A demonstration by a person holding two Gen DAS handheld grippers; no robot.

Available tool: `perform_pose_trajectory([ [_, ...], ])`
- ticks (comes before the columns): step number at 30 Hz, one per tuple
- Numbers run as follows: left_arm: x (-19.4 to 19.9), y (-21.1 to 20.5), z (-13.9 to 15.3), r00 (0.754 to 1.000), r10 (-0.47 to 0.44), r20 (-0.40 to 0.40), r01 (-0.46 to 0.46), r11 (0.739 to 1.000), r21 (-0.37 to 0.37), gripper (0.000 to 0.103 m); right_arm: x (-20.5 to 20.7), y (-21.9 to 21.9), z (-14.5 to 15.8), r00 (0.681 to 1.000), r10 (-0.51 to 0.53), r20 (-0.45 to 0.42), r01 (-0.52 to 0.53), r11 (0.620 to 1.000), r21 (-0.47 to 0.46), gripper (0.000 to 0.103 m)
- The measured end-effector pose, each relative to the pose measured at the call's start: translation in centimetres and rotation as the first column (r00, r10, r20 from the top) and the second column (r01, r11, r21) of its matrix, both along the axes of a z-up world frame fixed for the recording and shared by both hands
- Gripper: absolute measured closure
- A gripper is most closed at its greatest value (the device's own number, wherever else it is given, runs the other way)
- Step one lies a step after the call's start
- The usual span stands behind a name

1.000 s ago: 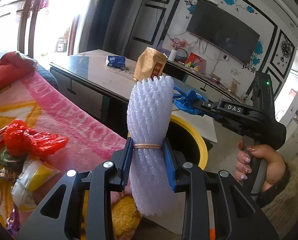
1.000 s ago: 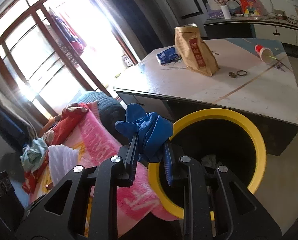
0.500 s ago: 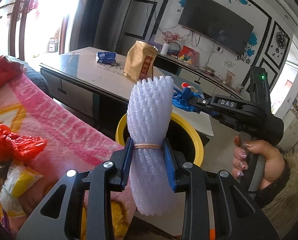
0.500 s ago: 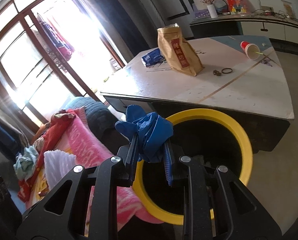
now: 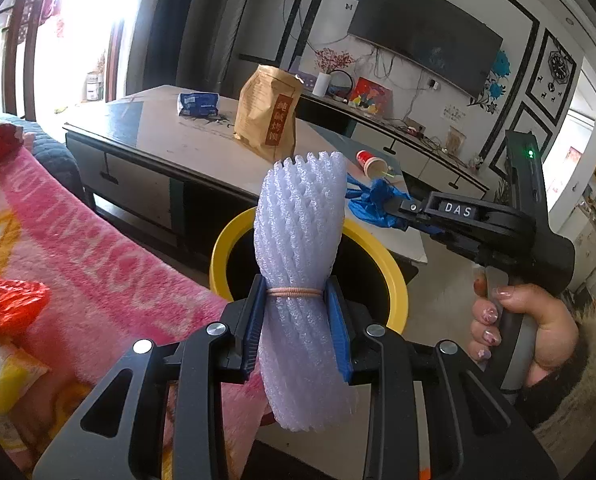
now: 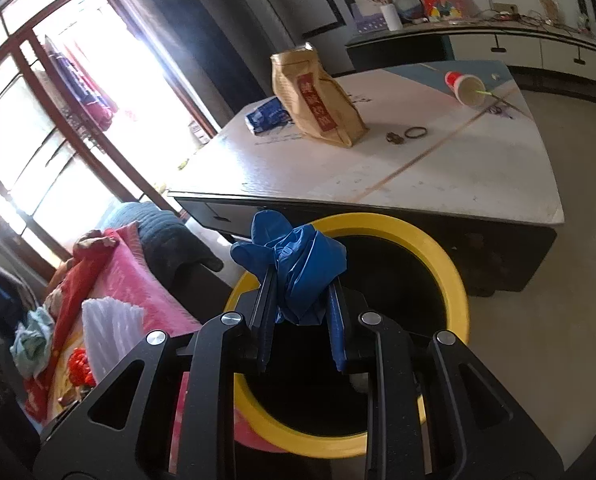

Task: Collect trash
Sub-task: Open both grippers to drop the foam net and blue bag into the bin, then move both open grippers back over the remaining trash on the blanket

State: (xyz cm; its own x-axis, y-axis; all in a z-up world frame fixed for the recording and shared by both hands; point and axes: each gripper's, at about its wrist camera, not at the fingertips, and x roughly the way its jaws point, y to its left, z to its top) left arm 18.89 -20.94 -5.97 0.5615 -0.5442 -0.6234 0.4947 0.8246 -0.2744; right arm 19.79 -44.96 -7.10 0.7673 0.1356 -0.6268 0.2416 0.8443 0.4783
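Observation:
My left gripper [image 5: 298, 320] is shut on a roll of white foam netting [image 5: 300, 240] tied with a rubber band, held upright in front of the yellow-rimmed black bin [image 5: 382, 256]. My right gripper [image 6: 300, 312] is shut on a crumpled blue plastic glove [image 6: 298, 264], hanging over the near rim of the bin [image 6: 438, 256]. In the left wrist view the right gripper [image 5: 394, 208] shows at the right with the blue glove [image 5: 372, 200], a hand [image 5: 526, 320] around its handle. The foam netting [image 6: 109, 320] also shows at the left of the right wrist view.
A low table [image 6: 418, 168] behind the bin carries a brown paper bag [image 6: 318, 100], a blue packet [image 6: 267, 114] and a tipped red paper cup [image 6: 466, 86]. A pink blanket [image 5: 77, 248] at the left holds red plastic wrap [image 5: 5, 300] and other wrappers.
Both grippers have moved closer to the bin and a little lower, each keeping its grip. The bin looms larger in both views and the red wrap has slid toward the left edge.

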Motion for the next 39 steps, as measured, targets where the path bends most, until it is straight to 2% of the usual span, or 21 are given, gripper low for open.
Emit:
perform_pose_trajectory([
  [11,1.9,-2.5,-1.1,1.0,-0.011,-0.027,0.012,1.0,0.011,0.074,0.2,-1.3,-2.1,0.998,-0.037,-0.053,0.038,0.999,0.017,0.084],
  [14,2.3,-2.8,-1.4,0.999,-0.001,-0.033,0.002,1.0,0.005,0.074,0.1,-1.6,-2.3,0.997,-0.051,-0.058,0.052,0.998,0.019,0.079],
  [15,2.4,-2.9,-1.4,0.999,0.009,-0.031,-0.009,1.0,0.004,0.069,0.1,-1.7,-2.3,0.997,-0.054,-0.058,0.056,0.998,0.022,0.073],
  [16,2.6,-3.0,-1.4,0.999,0.015,-0.031,-0.015,1.0,-0.001,0.053,0.0,-1.8,-2.3,0.996,-0.064,-0.058,0.065,0.998,0.023,0.07],
  [17,2.7,-2.9,-1.4,0.999,0.018,-0.031,-0.018,1.0,-0.009,0.044,0.0,-1.9,-2.3,0.996,-0.071,-0.059,0.073,0.997,0.021,0.064],
  [18,2.8,-2.8,-1.3,0.999,0.027,-0.032,-0.028,0.999,-0.02,0.03,0.0,-1.9,-2.3,0.995,-0.076,-0.058,0.077,0.997,0.018,0.062],
  [20,2.9,-2.6,-1.1,0.999,0.034,-0.032,-0.035,0.999,-0.032,0.029,0.0,-1.9,-2.3,0.995,-0.078,-0.058,0.079,0.997,0.008,0.061],
  [21,2.8,-2.4,-1.0,0.999,0.039,-0.029,-0.04,0.999,-0.032,0.027,0.0,-1.8,-2.2,0.995,-0.079,-0.057,0.079,0.997,0.003,0.057],
  [24,2.6,-1.7,-0.8,0.997,0.067,-0.028,-0.068,0.997,-0.037,0.013,0.0,-1.4,-1.8,0.996,-0.074,-0.05,0.074,0.997,-0.016,0.051],
  [28,2.7,-0.6,-0.6,0.995,0.097,-0.029,-0.098,0.994,-0.045,0.009,-0.1,-0.1,-0.7,0.998,-0.05,-0.027,0.048,0.996,-0.071,0.046],
  [32,2.2,0.4,0.0,0.993,0.116,-0.017,-0.117,0.992,-0.053,0.008,-0.3,1.5,0.7,1.0,-0.024,0.006,0.025,0.989,-0.146,0.033],
  [39,1.3,1.8,1.3,0.99,0.143,0.018,-0.142,0.988,-0.061,0.008,-1.0,3.7,2.7,0.998,0.022,0.057,-0.009,0.976,-0.218,0.022],
])
